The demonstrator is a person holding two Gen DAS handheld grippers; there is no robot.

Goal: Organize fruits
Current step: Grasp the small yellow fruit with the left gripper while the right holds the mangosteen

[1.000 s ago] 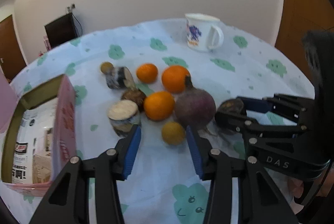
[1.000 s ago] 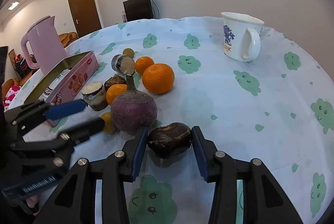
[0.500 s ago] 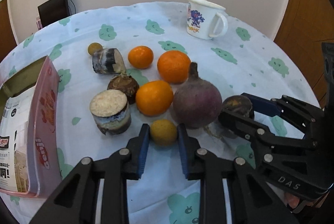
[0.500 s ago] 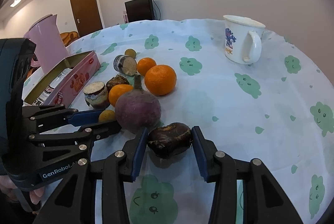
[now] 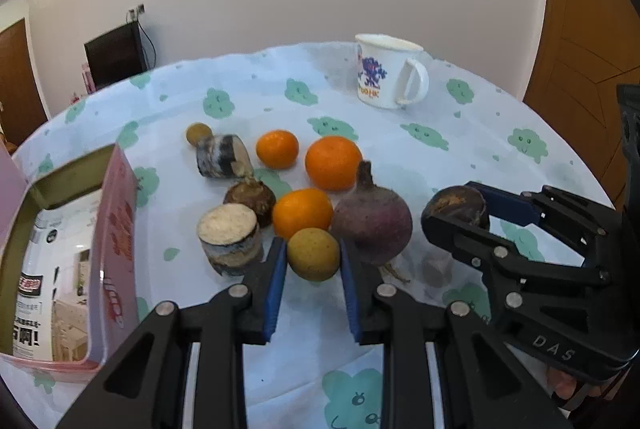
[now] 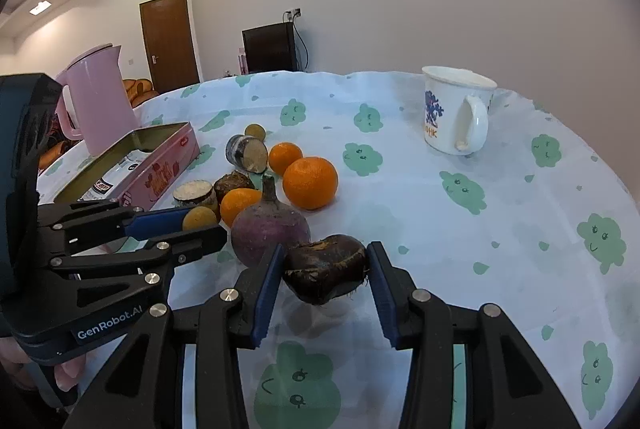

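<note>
Left hand-held gripper (image 5: 313,261) has closed on the yellow fruit (image 5: 313,254); right hand-held gripper (image 6: 325,271) grips the dark tuber (image 6: 325,268).

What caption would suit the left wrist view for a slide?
Left gripper shut on a small yellow-brown fruit beside beet and oranges.

A: left gripper (image 5: 313,261) was open a second ago. Now?
B: clamped on the small yellow fruit (image 5: 313,254), lifted off the cloth. Dark root (image 6: 326,267) in the right gripper (image 6: 325,271) is up too.
</note>
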